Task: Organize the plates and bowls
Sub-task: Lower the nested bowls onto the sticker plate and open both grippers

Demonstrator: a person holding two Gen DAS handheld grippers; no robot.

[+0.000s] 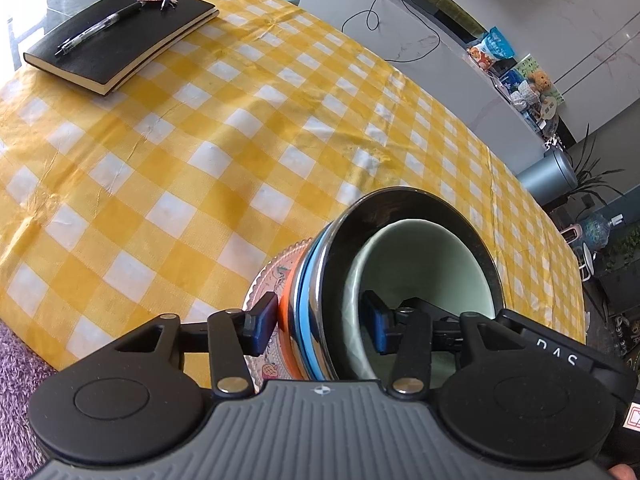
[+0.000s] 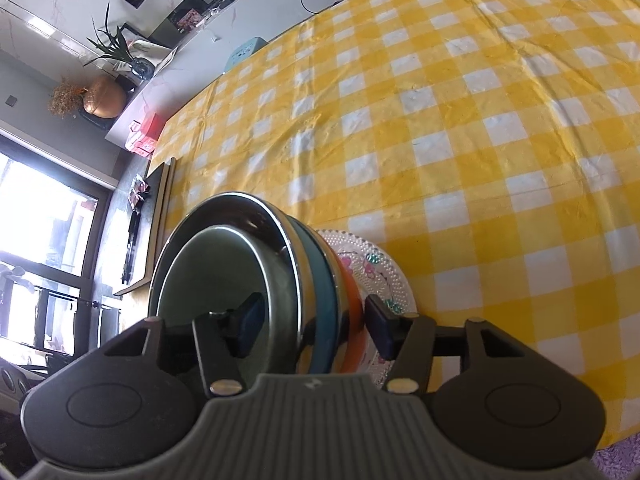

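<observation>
Yellow-and-white checked tablecloth [image 1: 224, 152] over a long table, with a pale counter and cables behind it.

Left gripper [image 1: 324, 322]: straddles the near-left side of the nested stack, one pad outside against the orange band and one inside the pale green bowl [image 1: 432, 268]. A sliver of gap shows at the inner pad, so I read the jaws as parted, not clamping. Right gripper [image 2: 312, 326]: same arrangement on the opposite side, one pad inside the green bowl and one outside by the orange bowl [image 2: 354, 308]. Light shows between pads and walls, so it is also released.

Stack, inside out: green bowl, steel bowl [image 1: 400, 204] with polished rim, blue bowl [image 1: 310, 320], orange bowl, all seated on a clear beaded glass plate [image 2: 384, 264] with printed flowers. It sits at the near edge of the table, between my two hands.

Handling, judged: steel and glazed walls look slick. The glass plate and the ceramic-looking bowl are brittle, and the stack is probably heavy for one gripper. Best hold is across the bundled rims from both sides, as now placed. The plate would need a separate pinch at its beaded rim.

Room: broad bare cloth stretches far and to both sides. A black notebook [image 1: 120, 46] with a pen [image 1: 100, 28] lies at the far left, well apart. The near table edge is just beside the stack, with purple rug [image 1: 20, 360] below it, so I should move away from that edge.
</observation>
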